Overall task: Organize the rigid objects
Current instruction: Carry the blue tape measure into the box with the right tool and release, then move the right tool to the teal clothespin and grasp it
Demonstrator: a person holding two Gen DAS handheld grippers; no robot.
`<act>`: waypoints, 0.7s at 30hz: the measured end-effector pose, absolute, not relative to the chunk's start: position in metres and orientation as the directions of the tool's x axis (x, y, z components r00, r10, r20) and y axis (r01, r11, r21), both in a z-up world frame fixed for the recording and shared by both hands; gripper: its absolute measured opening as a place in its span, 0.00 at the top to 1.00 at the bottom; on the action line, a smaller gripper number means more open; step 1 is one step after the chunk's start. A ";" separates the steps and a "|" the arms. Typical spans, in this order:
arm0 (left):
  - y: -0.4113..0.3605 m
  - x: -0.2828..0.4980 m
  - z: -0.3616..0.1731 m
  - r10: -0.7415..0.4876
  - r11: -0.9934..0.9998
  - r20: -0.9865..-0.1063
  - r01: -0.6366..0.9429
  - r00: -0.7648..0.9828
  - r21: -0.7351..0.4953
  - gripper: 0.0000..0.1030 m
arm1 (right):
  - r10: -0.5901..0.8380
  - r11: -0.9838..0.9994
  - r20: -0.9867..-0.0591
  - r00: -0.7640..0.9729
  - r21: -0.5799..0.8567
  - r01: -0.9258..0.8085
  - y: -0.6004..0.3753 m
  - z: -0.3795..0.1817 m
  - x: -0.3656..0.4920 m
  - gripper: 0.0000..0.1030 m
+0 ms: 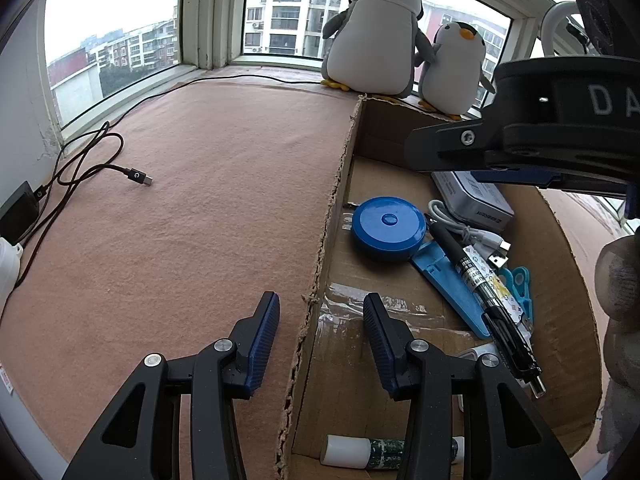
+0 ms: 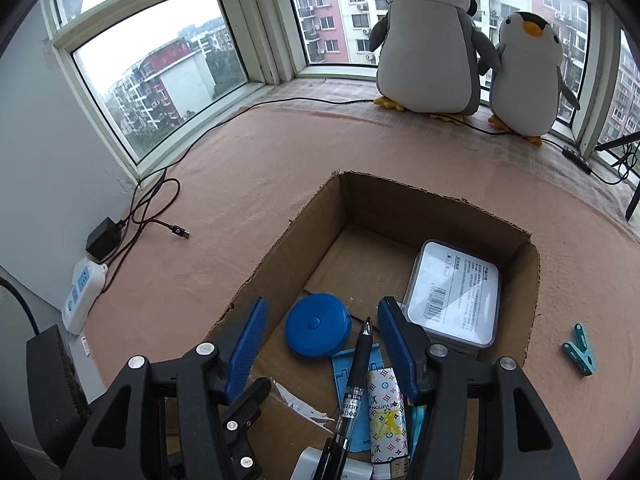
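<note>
- The cardboard box (image 2: 516, 280) sits on the pink cloth-covered sill (image 2: 260, 168) and already holds most of the rigid things: a round blue tape measure (image 2: 318, 326), a black pen (image 2: 356, 372), a clear-lidded case (image 2: 456, 296), a patterned tube (image 2: 386, 412) and a flat blue plastic piece (image 1: 452, 280)
- In the left view a teal clip (image 1: 518, 280) and a white USB cable (image 1: 468, 232) also lie in the box, with a white-capped green tube (image 1: 368, 452) at its near end
- Judging by this, the sorting looks nearly done; one teal clip (image 2: 580, 348) lies outside on the cloth, just right of the box, and seems to be what is left
- The right gripper (image 2: 320, 352) hangs above the box with its blue pads wide apart, holding nothing; the pen lies below the gap between them
- The left gripper (image 1: 320, 344) is likewise spread wide and empty, straddling the torn left wall of the box
- Well apart: two plush penguins (image 2: 428, 40), a black charger cable (image 2: 160, 220) and a power strip (image 2: 82, 292)
</note>
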State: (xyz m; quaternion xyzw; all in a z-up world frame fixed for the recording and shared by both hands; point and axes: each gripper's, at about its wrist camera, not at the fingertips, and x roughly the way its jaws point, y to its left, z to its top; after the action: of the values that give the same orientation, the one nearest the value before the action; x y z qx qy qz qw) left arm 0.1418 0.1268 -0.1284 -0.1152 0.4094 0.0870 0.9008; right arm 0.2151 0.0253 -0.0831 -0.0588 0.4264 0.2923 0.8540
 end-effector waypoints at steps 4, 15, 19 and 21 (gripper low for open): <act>0.127 0.142 -0.128 0.064 0.958 -0.757 -0.252 0.650 -0.135 0.54 | 0.466 0.821 -0.748 0.472 0.166 -0.547 0.017 -0.076 0.211 0.48; 0.127 0.142 -0.128 0.065 0.958 -0.757 -0.252 0.650 -0.134 0.54 | 0.519 0.816 -0.701 0.489 0.236 -0.528 -0.029 -0.068 0.200 0.44; 0.127 0.142 -0.128 0.064 0.958 -0.757 -0.252 0.650 -0.135 0.54 | 0.530 0.821 -0.683 0.503 0.263 -0.507 -0.054 -0.065 0.199 0.43; 0.127 0.141 -0.128 0.064 0.958 -0.757 -0.252 0.650 -0.135 0.54 | 0.515 0.831 -0.682 0.519 0.250 -0.496 -0.067 -0.065 0.199 0.42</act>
State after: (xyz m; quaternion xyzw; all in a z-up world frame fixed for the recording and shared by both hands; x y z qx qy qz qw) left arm 0.1414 0.1272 -0.1282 -0.1147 0.4090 0.0877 0.9010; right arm 0.1986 -0.0674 -0.0646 0.0120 0.3953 0.2902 0.8714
